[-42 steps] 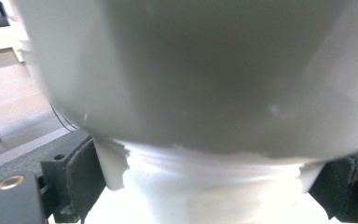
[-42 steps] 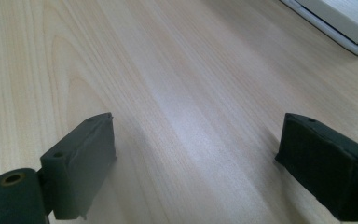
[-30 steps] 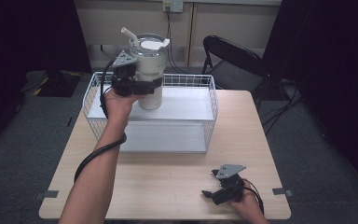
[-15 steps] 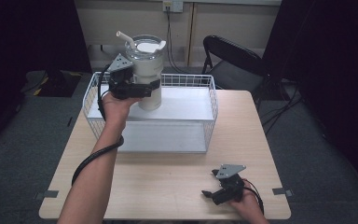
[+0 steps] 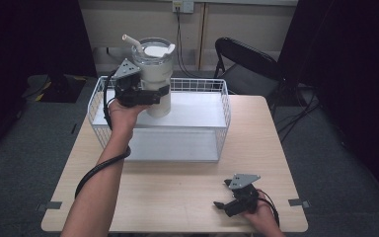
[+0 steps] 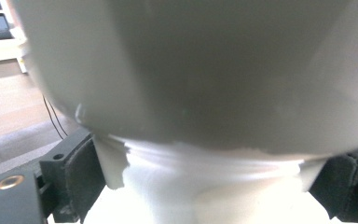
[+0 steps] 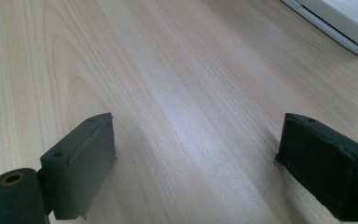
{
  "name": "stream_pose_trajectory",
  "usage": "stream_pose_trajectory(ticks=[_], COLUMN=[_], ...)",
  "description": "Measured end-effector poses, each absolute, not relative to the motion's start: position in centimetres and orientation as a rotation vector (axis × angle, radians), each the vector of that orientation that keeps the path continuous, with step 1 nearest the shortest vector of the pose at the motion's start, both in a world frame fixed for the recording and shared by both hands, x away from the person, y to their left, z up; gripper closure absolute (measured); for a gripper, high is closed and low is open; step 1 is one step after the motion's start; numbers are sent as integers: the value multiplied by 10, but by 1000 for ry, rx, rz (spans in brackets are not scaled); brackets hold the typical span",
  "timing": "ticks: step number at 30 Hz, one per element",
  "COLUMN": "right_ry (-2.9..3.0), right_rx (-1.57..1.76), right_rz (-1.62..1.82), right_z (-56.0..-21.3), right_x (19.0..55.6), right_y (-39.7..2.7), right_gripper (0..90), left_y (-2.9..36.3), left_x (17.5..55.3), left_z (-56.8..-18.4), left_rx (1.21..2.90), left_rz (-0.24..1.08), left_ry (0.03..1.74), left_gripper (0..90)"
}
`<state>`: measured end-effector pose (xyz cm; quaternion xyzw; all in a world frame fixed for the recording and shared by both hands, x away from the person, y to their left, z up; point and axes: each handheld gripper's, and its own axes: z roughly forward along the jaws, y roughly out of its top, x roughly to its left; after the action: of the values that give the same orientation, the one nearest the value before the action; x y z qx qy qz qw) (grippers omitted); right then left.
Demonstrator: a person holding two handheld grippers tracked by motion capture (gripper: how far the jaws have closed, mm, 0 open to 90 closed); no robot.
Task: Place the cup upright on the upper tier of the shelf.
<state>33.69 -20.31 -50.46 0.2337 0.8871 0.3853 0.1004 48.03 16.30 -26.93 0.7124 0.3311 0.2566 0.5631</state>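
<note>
White tumbler (image 5: pixel 154 74) w/ straw, upright, held above back-left of wire basket (image 5: pixel 212 148). Left gripper (image 5: pixel 150 96) pinches its lower body. Right gripper (image 5: pixel 223 196) rests on table (image 5: pixel 177 192) near front edge, jaws spread wide, nothing btwn.

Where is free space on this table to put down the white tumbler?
Bare wood lies between the wire basket and the right gripper, across the table's near half. Inside the basket, right of the tumbler held by the left gripper, the white floor is free.
</note>
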Motion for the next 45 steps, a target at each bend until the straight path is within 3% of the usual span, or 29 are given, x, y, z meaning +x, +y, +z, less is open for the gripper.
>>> stream_pose_trajectory(ticks=[15, 22, 45], right_ry=[2622, 2622, 2621], right_rx=[690, 691, 691], right_rz=[1138, 1138, 1138], right_z=[-505, -505, -505], right_x=[337, 337, 337], right_y=[-203, -203, -203], right_gripper=[103, 103, 103], left_y=[170, 179, 203], left_x=[476, 470, 427], left_z=[-274, -281, -292], left_rx=[1727, 1755, 1751], left_rz=[540, 515, 432], left_ry=[827, 821, 783], left_gripper=[93, 133, 157])
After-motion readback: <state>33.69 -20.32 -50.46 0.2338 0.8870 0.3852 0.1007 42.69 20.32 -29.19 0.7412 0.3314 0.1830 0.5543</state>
